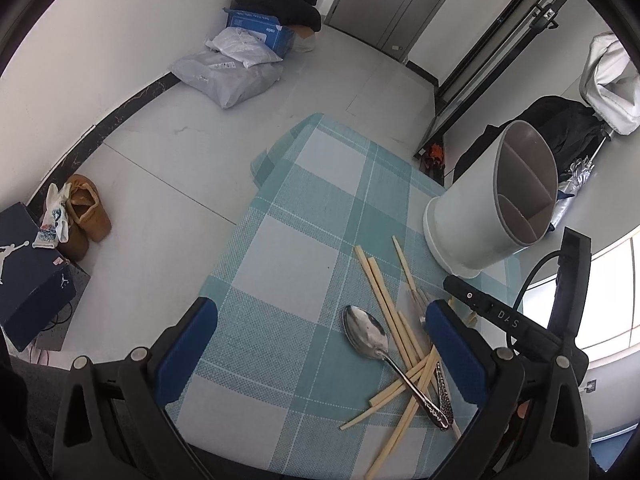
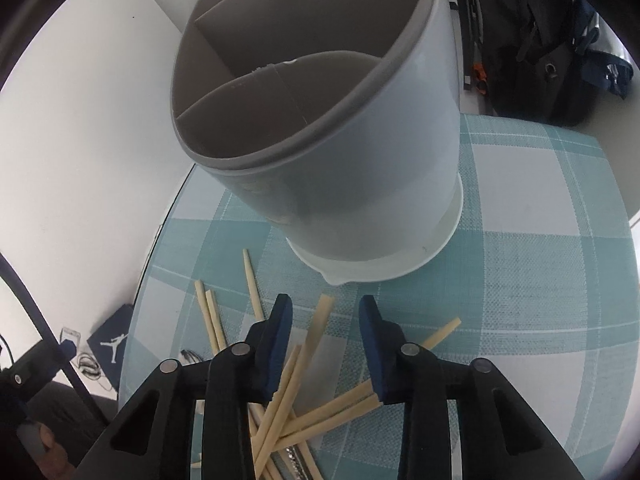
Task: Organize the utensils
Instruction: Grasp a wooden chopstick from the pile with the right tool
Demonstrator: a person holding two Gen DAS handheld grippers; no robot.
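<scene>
We take the white, round plastic utensil holder (image 2: 360,160) with its grey partitioned inside as our landmark; it stands upright on the teal-and-white checked tablecloth (image 1: 288,256), and its compartments hold nothing that we can see.

On the near side of the holder lies a loose heap of pale bamboo chopsticks (image 1: 400,344), crossing one another at many angles. A shiny metal spoon (image 1: 366,332) with a patterned handle rests on that heap, bowl pointing away from us and to the holder's left in the left wrist view. A metal fork (image 1: 418,300) lies partly hidden among the sticks, nearer the holder.

Our left gripper (image 1: 320,336) hangs over the cloth on the side of the heap away from the holder, its blue-padded jaws spread wide with nothing between them.

Our right gripper (image 2: 326,344) hovers just over the heap, in front of the holder's base. Its jaws stand partly apart, with one chopstick (image 2: 316,328) running up through the gap; the pads do not press on it.
</scene>
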